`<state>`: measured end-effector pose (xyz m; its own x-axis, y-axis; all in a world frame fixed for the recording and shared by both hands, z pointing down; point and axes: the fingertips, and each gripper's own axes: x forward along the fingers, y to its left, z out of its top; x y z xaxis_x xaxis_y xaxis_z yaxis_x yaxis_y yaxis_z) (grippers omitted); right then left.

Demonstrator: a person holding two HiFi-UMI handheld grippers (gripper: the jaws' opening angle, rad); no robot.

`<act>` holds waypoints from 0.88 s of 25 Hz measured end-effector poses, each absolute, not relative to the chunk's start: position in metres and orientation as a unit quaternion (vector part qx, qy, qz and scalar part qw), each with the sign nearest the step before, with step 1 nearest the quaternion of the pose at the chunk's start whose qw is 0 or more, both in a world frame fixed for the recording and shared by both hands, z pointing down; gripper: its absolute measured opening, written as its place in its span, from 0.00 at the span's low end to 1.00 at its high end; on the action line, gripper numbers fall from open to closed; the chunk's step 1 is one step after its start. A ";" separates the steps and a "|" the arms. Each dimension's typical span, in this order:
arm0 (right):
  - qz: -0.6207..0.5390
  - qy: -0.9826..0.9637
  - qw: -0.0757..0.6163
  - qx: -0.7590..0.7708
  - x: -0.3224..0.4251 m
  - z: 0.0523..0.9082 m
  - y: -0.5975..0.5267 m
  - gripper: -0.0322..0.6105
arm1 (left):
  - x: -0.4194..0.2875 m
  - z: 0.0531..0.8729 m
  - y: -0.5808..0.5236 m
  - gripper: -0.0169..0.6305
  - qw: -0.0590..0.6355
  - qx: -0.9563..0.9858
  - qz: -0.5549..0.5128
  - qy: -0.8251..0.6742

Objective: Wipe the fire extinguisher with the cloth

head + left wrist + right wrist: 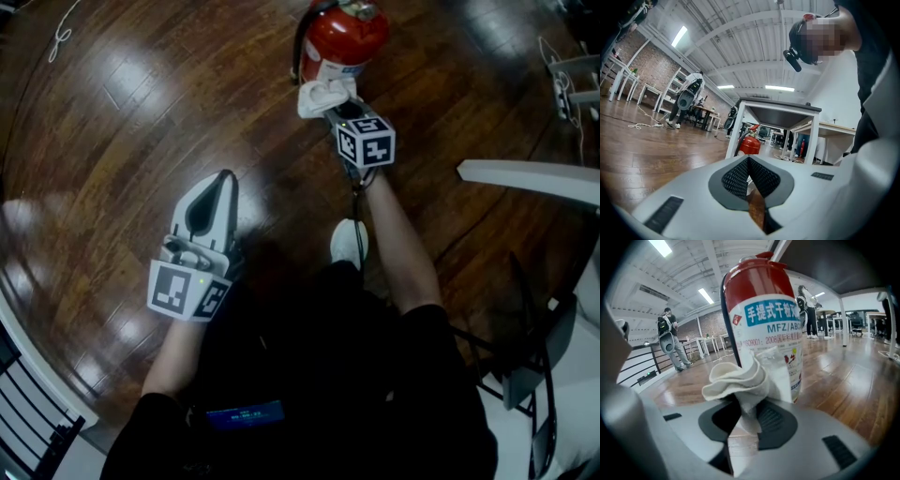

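Head view: red metal fire extinguisher [342, 37] stands upright on dark wooden floor [141, 112]. Right tongs [335, 101] hold white crumpled cloth [322, 95] against its lower body. Left tongs [220, 187] are well apart from it, low over the floor.
Left gripper view: left tongs together, nothing between them.
Right gripper view: right tongs clamped on the cloth, which touches the extinguisher's label.

Glossy red extinguisher [754, 291]; soft matt cloth [738, 380]; shiny wood floor [141, 141].
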<state>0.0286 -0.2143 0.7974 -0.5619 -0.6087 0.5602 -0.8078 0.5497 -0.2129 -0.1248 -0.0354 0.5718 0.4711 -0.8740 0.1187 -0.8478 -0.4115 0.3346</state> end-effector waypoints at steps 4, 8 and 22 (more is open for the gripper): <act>0.232 -0.851 0.227 0.414 0.029 0.806 -0.214 0.23 | -0.129 0.575 -0.034 0.03 0.178 0.837 -0.034 -0.516; 0.230 -0.850 0.230 0.415 0.028 0.805 -0.213 0.23 | -0.131 0.575 -0.035 0.03 0.180 0.835 -0.037 -0.519; 0.198 -0.875 0.143 0.419 0.022 0.714 -0.184 0.23 | -0.134 0.559 -0.027 0.03 0.168 0.841 -0.049 -0.512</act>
<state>0.0218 -0.1843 0.7141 -0.6086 -0.6759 0.4157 -0.7890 0.5711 -0.2265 -0.1341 -0.0270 0.5593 0.4717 -0.8772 0.0892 -0.8442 -0.4201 0.3328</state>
